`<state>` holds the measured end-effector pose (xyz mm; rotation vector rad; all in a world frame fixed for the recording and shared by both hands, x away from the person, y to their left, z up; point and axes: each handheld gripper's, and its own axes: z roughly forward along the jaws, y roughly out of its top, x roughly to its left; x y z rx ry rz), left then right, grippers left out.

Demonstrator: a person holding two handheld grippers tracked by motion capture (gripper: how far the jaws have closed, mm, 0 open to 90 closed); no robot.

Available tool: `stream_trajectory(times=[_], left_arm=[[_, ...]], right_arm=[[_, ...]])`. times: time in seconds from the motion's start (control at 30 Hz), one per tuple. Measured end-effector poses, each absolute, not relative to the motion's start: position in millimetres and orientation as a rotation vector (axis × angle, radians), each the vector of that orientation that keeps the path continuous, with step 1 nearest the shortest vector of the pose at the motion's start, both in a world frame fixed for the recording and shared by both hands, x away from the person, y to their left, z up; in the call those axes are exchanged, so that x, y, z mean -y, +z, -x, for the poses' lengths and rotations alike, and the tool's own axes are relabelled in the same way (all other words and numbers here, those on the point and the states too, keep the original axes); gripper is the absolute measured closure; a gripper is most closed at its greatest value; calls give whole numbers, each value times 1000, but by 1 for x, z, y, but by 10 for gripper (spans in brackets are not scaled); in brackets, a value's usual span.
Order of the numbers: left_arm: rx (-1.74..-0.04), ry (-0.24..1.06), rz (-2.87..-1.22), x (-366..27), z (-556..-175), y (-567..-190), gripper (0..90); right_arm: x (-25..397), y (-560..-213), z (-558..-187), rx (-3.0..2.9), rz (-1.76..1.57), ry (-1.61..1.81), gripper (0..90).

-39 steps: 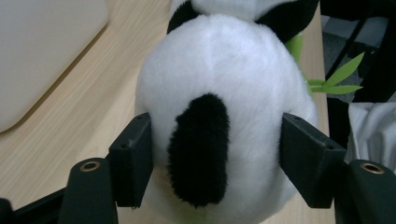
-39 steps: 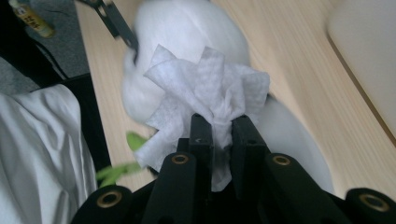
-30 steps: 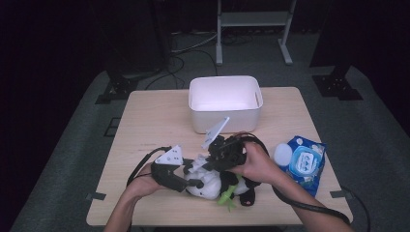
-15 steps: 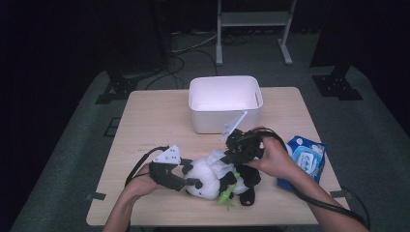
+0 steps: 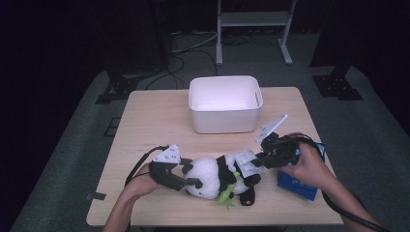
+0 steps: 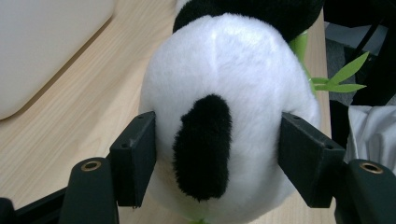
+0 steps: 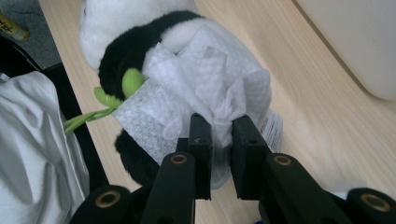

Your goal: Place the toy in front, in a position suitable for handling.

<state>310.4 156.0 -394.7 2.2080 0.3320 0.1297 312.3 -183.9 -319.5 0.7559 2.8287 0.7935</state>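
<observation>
the right tool has drawn back toward the blue pack, pinching a white wipe against the panda, which the left tool clamps for wiping.

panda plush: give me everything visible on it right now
The panda plush is soft black-and-white fur with a green bamboo sprig at its front. It lies on its side on the wooden table, near the front edge, in front of the white bin. The left gripper clamps its white head; the right gripper presses a white wipe against its body.
</observation>
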Motion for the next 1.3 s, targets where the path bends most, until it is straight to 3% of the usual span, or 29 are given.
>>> stream_trajectory(times=[0.3, 0.7, 0.8, 1.07, 1.3], left_arm=[[-336, 130, -2213, -156, -312, -395, 318], [-338, 130, -2222, -156, -311, -395, 312], [-353, 120, -2221, -156, -312, -394, 279], [-399, 45, -2232, -142, -312, -390, 93], [-429, -37, -2262, -126, -319, -391, 34]], right_arm=[[184, -322, -314, -2832, -754, 821, 787], [149, -319, -340, -2848, -716, 872, 785], [146, -323, -340, -2857, -720, 850, 786], [148, -331, -324, -2859, -673, 826, 796], [148, -334, -316, -2877, -652, 816, 801]])
